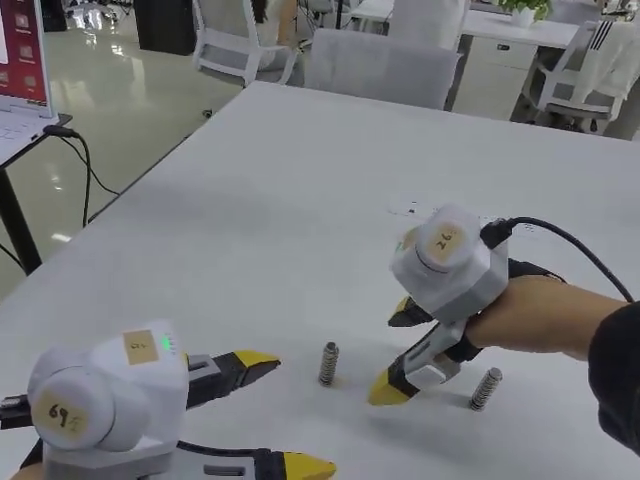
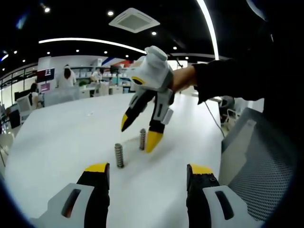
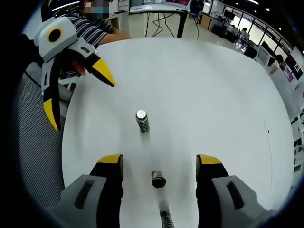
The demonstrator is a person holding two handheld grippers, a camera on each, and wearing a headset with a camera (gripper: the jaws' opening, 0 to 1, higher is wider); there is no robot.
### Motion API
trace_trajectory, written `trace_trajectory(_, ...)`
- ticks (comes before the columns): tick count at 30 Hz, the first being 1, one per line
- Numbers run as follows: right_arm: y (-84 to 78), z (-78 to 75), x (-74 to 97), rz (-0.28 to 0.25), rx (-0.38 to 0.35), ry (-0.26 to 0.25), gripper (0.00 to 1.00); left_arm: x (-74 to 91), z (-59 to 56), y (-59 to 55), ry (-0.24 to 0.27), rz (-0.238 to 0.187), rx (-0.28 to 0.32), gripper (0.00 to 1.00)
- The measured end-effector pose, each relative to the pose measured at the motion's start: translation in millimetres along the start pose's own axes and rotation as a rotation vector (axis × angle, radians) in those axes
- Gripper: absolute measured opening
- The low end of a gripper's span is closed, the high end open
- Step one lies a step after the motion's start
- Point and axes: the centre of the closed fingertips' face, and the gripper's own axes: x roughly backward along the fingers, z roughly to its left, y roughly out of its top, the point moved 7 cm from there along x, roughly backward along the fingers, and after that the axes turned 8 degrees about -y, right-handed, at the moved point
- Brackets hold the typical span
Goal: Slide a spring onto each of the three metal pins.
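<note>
I am working in an open-plan office. A wide white surface point(image 1: 300, 200) is stretching ahead of me, with a grey office chair point(image 1: 380, 65) tucked in at twelve o'clock and a white swivel chair point(image 1: 240, 45) at eleven. A laptop point(image 1: 20, 70) is sitting on a side desk at ten o'clock, and a potted plant point(image 1: 525, 10) is topping another desk at one. In the left gripper view a ceiling vent point(image 2: 134, 20) and strip lights point(image 2: 90, 42) are running overhead, and people point(image 2: 66, 76) are standing among distant desks.

Grey coil springs stand on the white bench point(image 1: 300, 200): the first spring point(image 1: 329, 363) upright, capped by a shiny pin top point(image 3: 141, 114); the second spring point(image 1: 486, 388) leaning slightly, well apart to its right.
</note>
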Motion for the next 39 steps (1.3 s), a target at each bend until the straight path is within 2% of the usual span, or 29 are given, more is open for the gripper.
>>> trace_trajectory(9,-10.3,-3.0,11.3,-0.043,-0.047,-0.046,0.68,-1.8,3.0,2.3,-0.004,0.006,-0.006,0.62)
trace_trajectory(22,-23.7,-8.8,39.8,-0.135,-0.126,-0.137,0.71,-4.8,7.2,6.7,-0.007,0.014,-0.014,0.63)
trace_trajectory(31,-46.0,-6.5,58.9,-0.204,-0.205,-0.191,0.71,-6.6,9.2,10.8,-0.009,0.019,-0.026,0.65)
trace_trajectory(39,-65.8,-1.6,72.9,-0.275,-0.293,-0.226,0.72,-9.2,13.6,11.0,0.002,0.012,-0.009,0.66)
